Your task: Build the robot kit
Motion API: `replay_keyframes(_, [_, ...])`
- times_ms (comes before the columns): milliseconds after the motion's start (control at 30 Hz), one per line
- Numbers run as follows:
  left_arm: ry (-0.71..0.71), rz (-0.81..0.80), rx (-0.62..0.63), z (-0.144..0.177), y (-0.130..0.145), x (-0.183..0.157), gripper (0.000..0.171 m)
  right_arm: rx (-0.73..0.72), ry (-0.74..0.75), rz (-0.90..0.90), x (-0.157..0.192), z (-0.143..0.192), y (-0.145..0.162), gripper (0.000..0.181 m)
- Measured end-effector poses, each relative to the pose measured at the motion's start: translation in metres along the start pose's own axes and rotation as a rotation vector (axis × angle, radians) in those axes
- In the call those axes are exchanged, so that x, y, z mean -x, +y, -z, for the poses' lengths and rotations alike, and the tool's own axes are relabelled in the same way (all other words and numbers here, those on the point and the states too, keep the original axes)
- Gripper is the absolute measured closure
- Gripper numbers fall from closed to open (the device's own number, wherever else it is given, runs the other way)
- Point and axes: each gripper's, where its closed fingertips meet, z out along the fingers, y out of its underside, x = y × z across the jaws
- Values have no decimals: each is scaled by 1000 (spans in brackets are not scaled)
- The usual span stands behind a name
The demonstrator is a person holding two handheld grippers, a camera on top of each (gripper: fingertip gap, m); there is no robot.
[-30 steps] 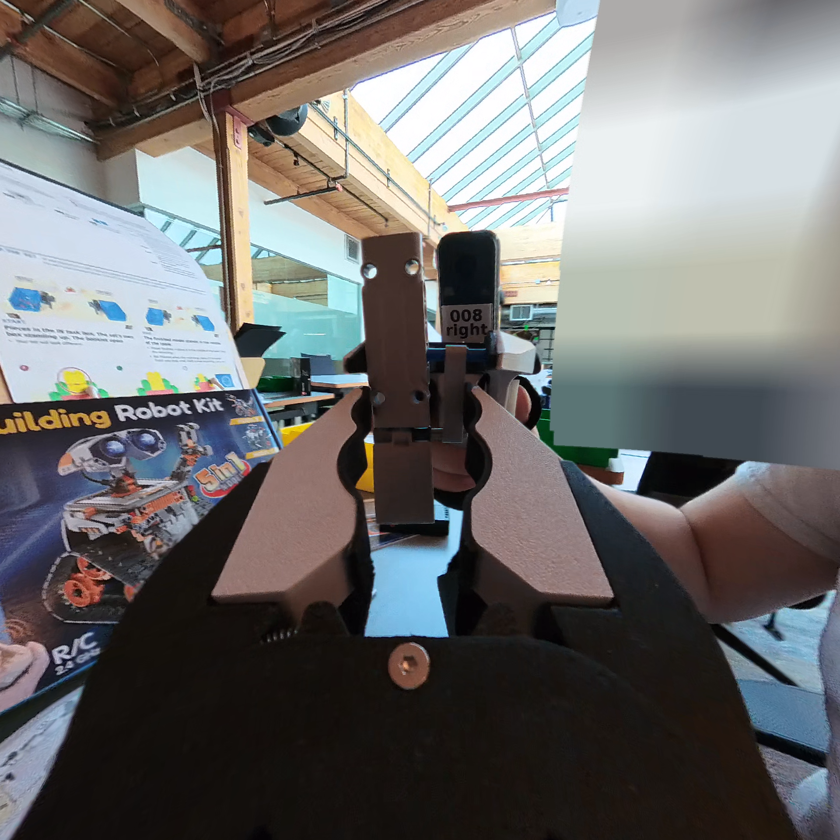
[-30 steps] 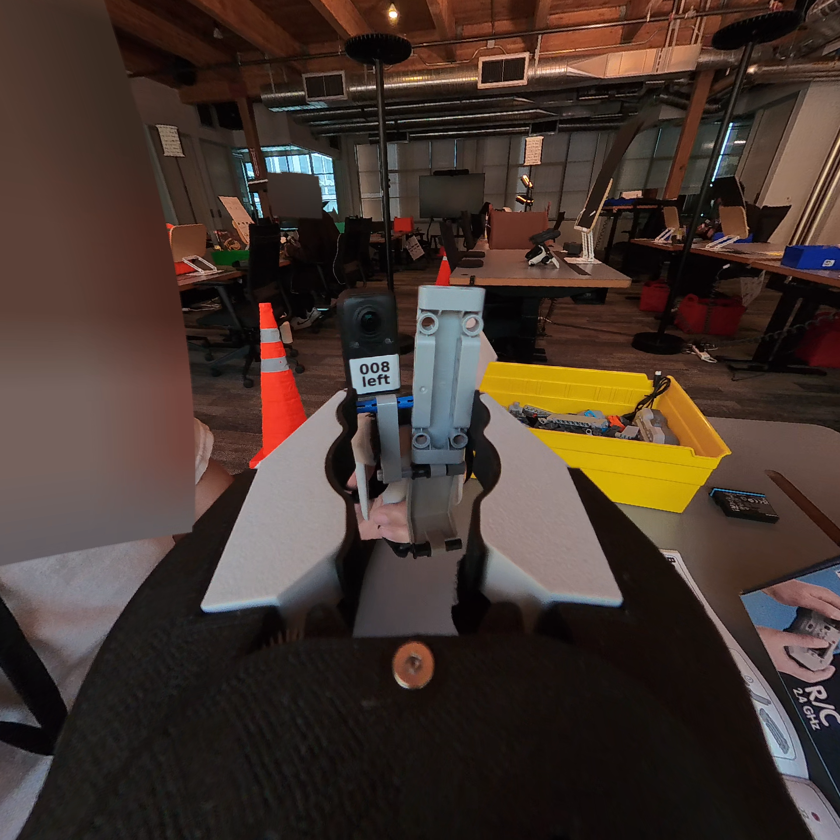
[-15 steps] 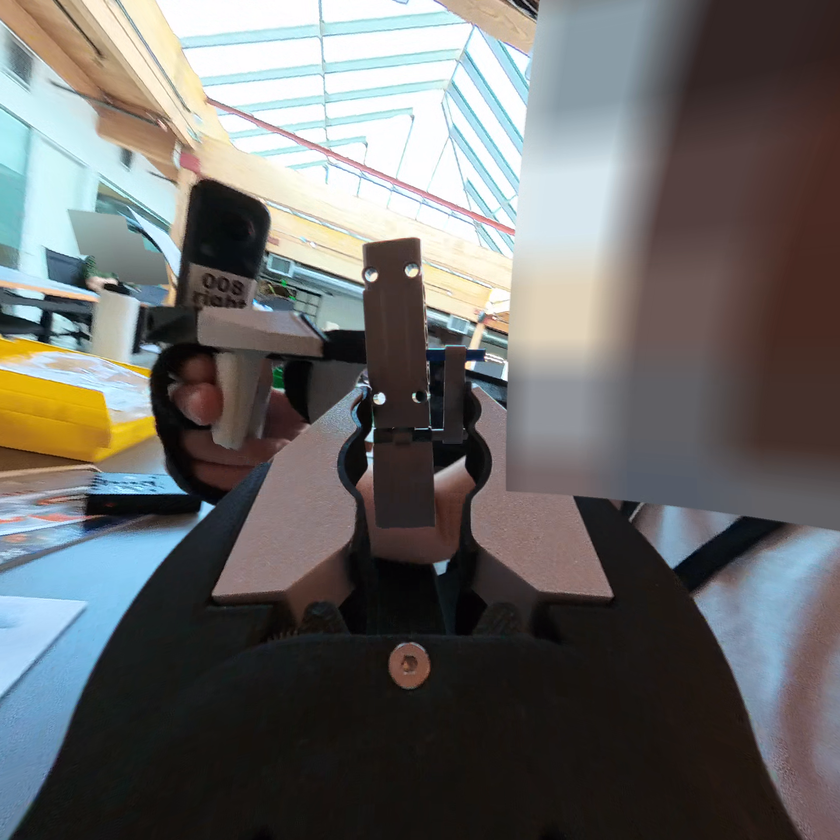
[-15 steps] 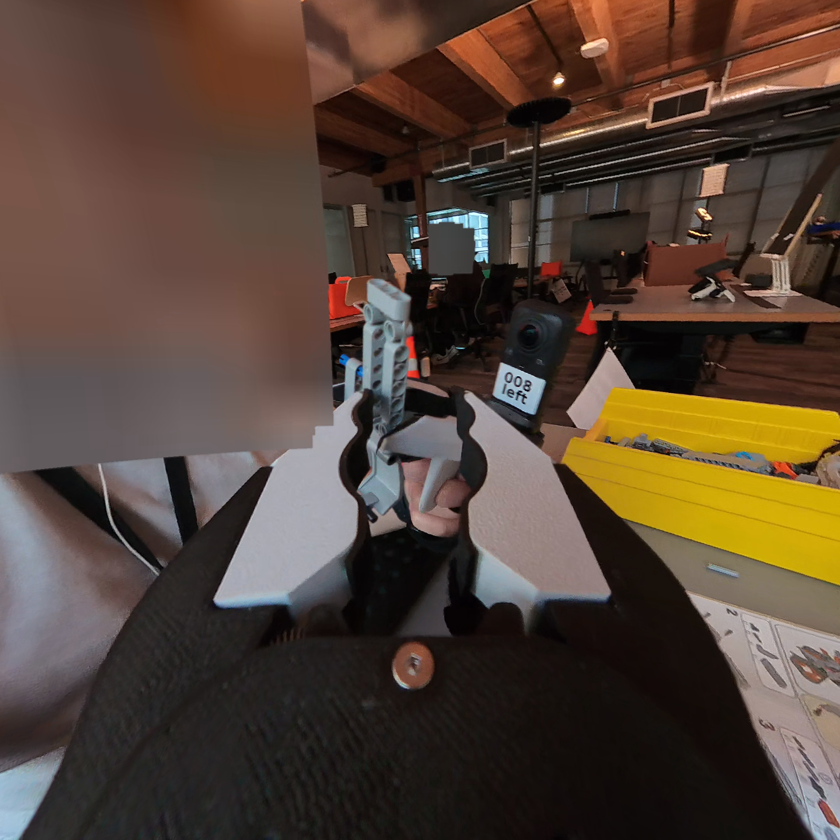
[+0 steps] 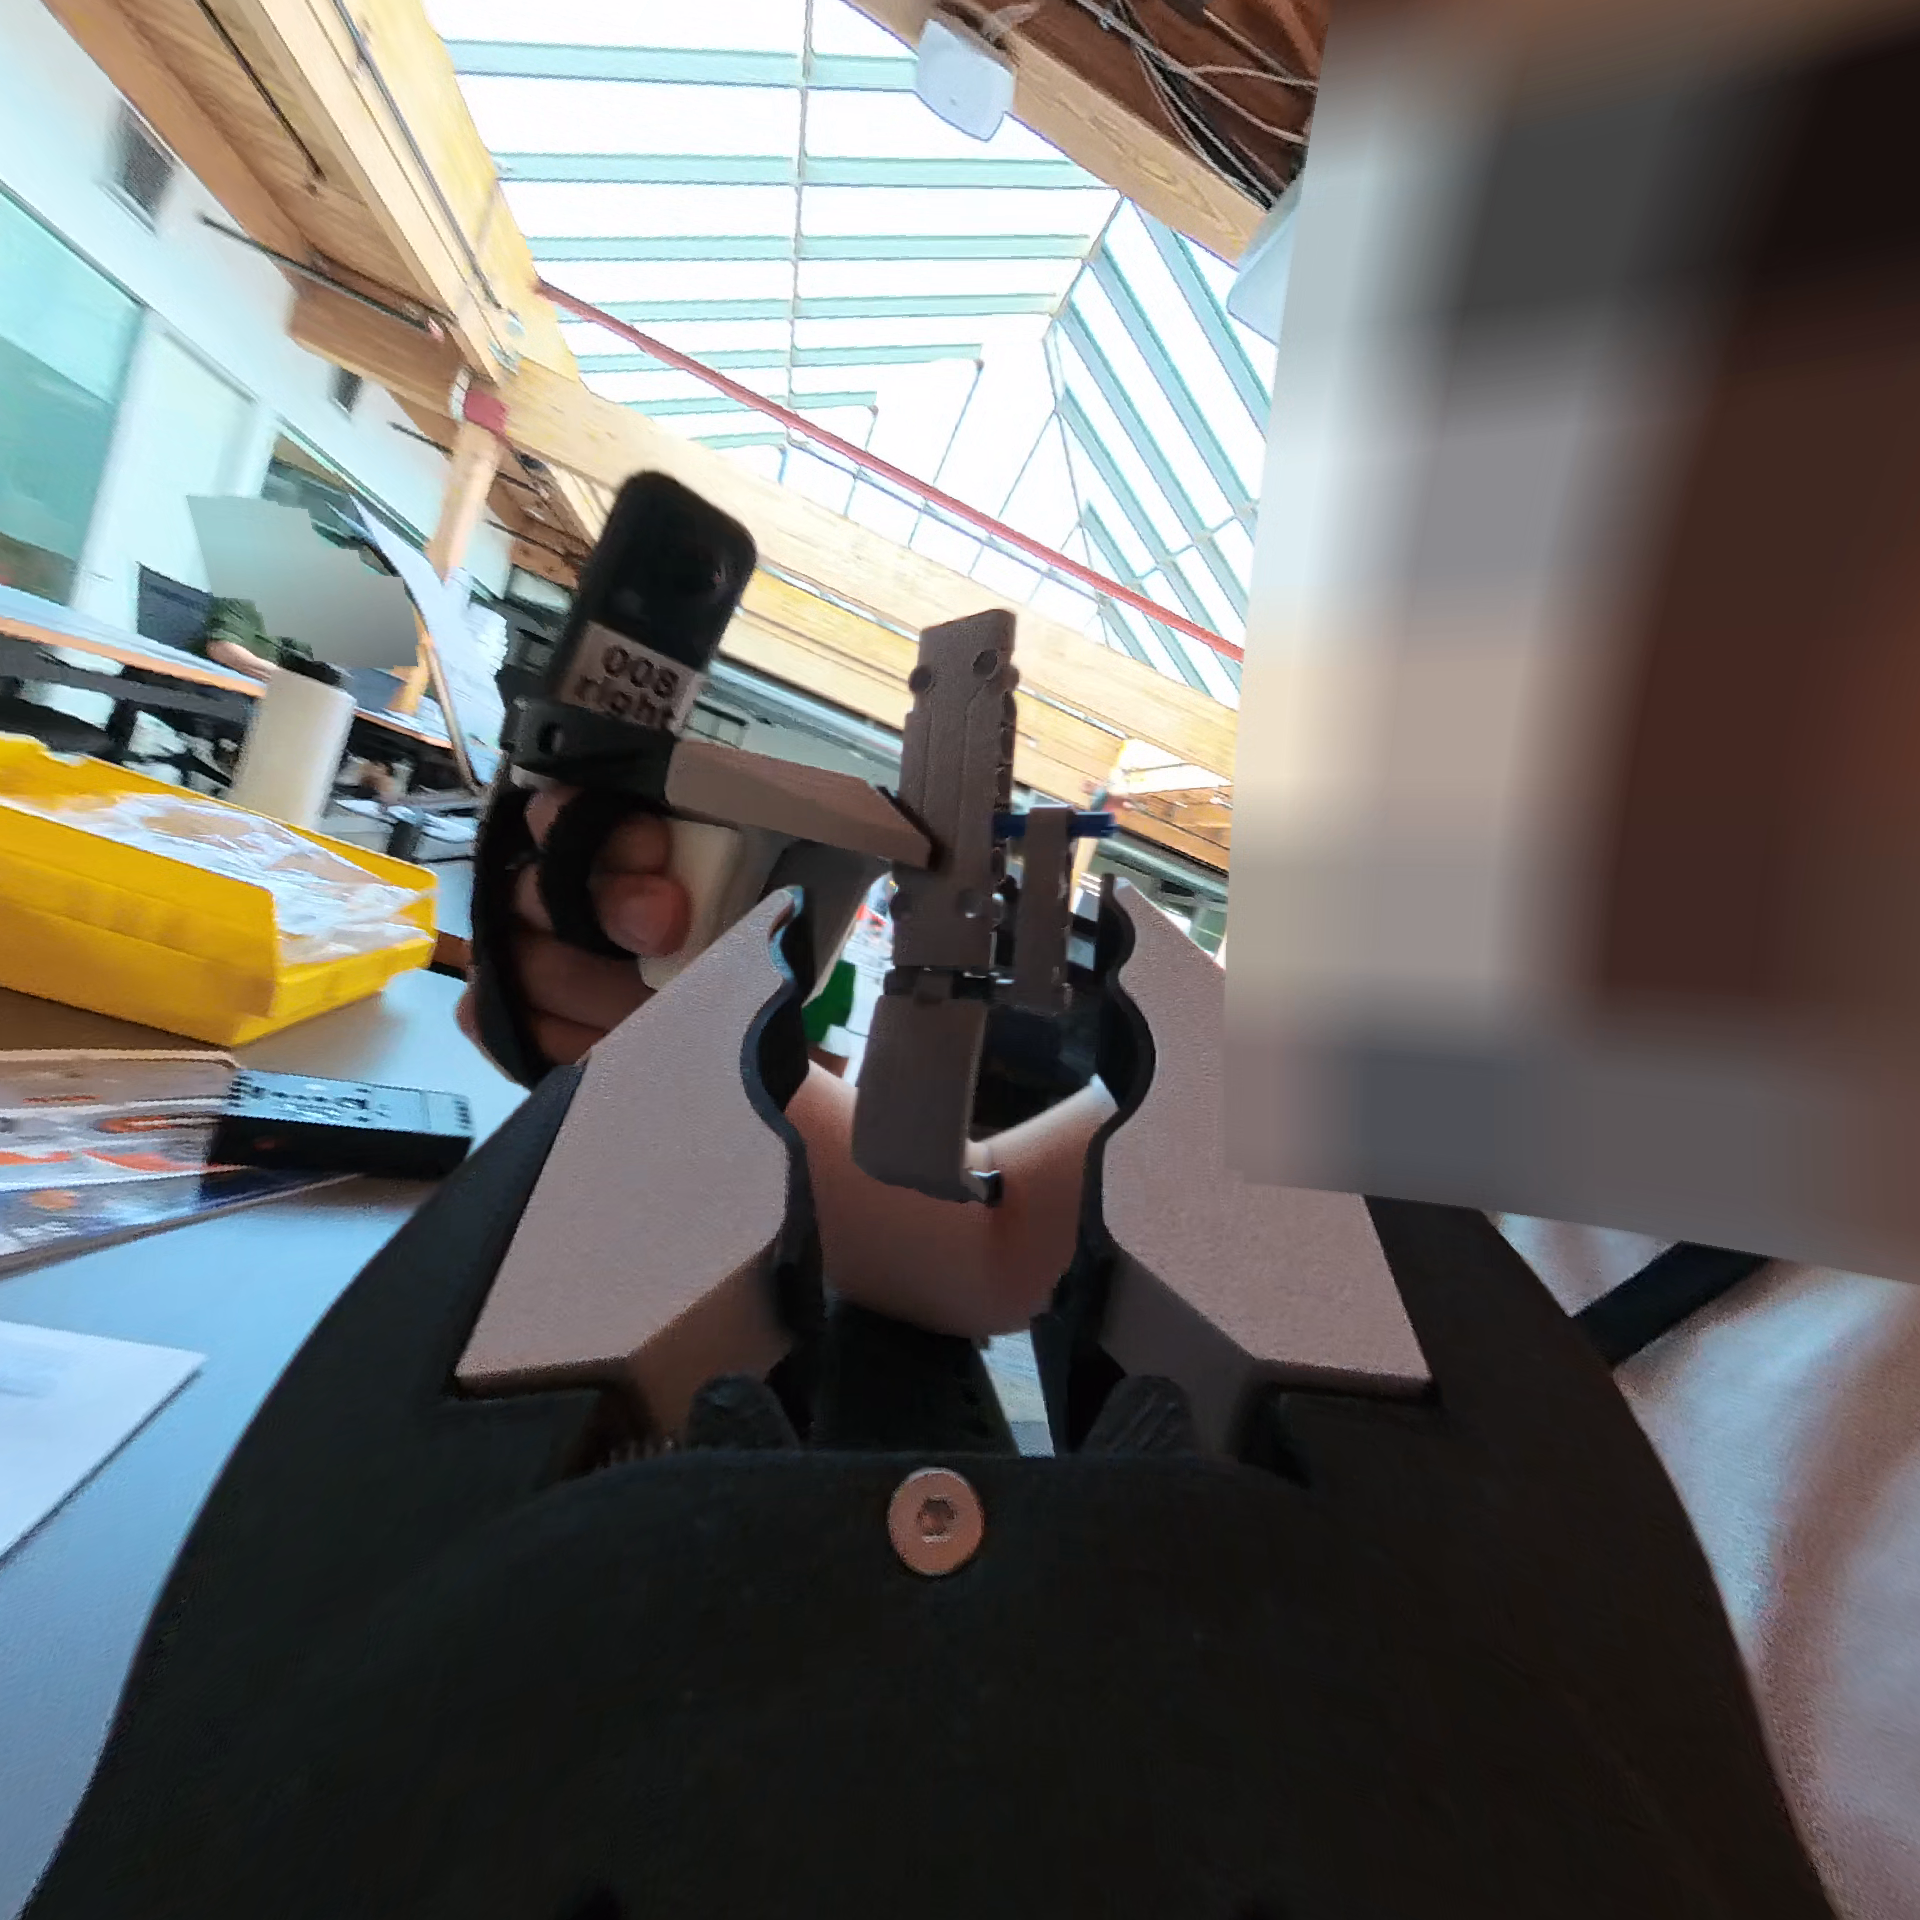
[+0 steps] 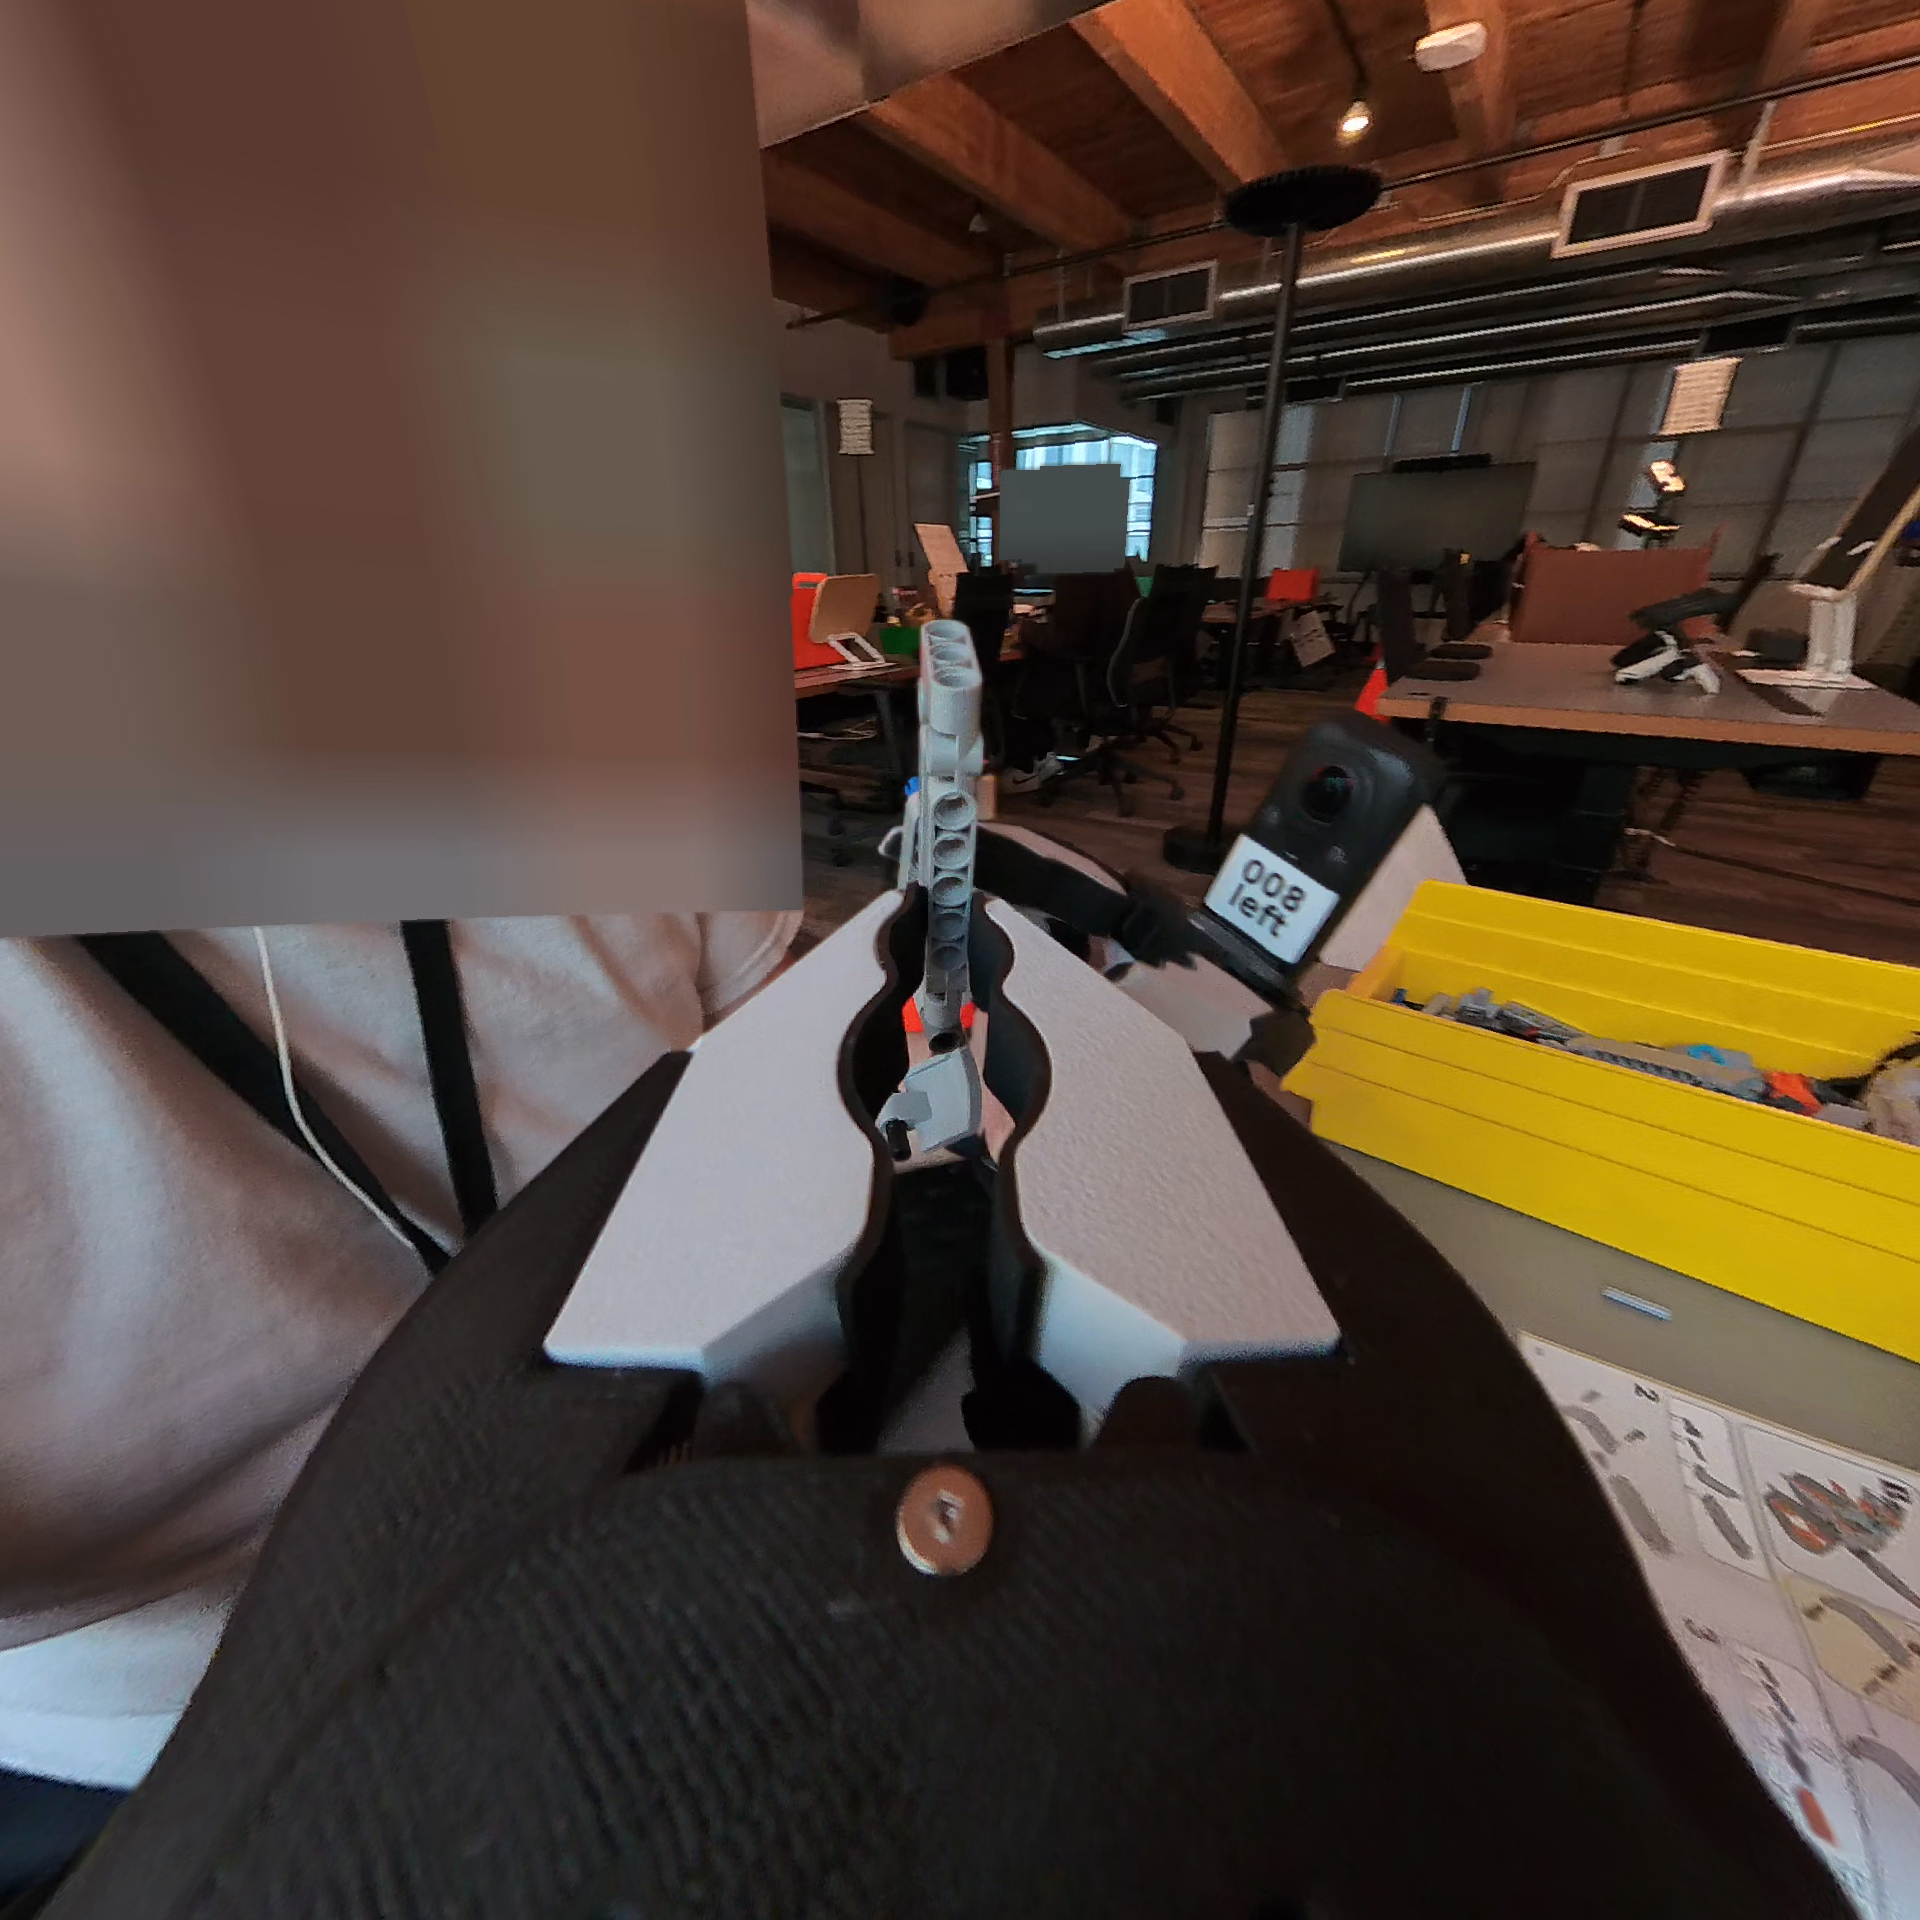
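The right claw [image 6: 940, 940] is clamped on a grey beam assembly [image 6: 948, 821], held upright in the air near the person, left of the yellow bin [image 6: 1558, 1153] on the desk [image 6: 1455, 1257], while the left claw [image 5: 951, 914] stands apart around its lower end, seemingly not gripping.

Your grey worktop [image 5: 312, 1278] carries a yellow bin [image 6: 1621, 1153] of loose building parts, a small black box [image 5: 343, 1117] beside printed sheets, a white paper [image 5: 73, 1423] at the near edge, and an illustrated instruction sheet [image 6: 1766, 1538] just beside the bin.
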Motion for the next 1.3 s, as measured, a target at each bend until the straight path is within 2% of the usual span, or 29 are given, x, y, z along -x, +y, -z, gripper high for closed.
replay_keyframes(33, [-24,-26,-15,3,-5,1,120,6,33,12,-4,2,-1,176])
replay_keyframes(167, [-210,-192,-21,12,-19,7,129,69,164,107,-15,5,0,176])
replay_keyframes(300, [-376,-402,47,11,-26,2,144,91,241,233,-18,5,-7,175])
replay_keyframes(433, [-437,-533,91,5,-32,-10,156,92,271,305,-17,3,-12,175])
replay_keyframes(567, [-496,-631,159,1,-31,-11,156,96,280,335,-16,1,-13,175])
replay_keyframes(700, [-510,-668,181,-1,-29,-13,167,99,272,353,-13,-2,-13,175])
replay_keyframes(1133, [-494,-683,208,-1,-25,-19,167,83,236,365,-4,-9,-16,175])
replay_keyframes(1267, [-490,-693,236,-5,-20,-20,168,70,233,368,0,-13,-22,168])
replay_keyframes(1300, [-492,-696,238,-5,-20,-20,168,73,227,369,2,-14,-22,173])
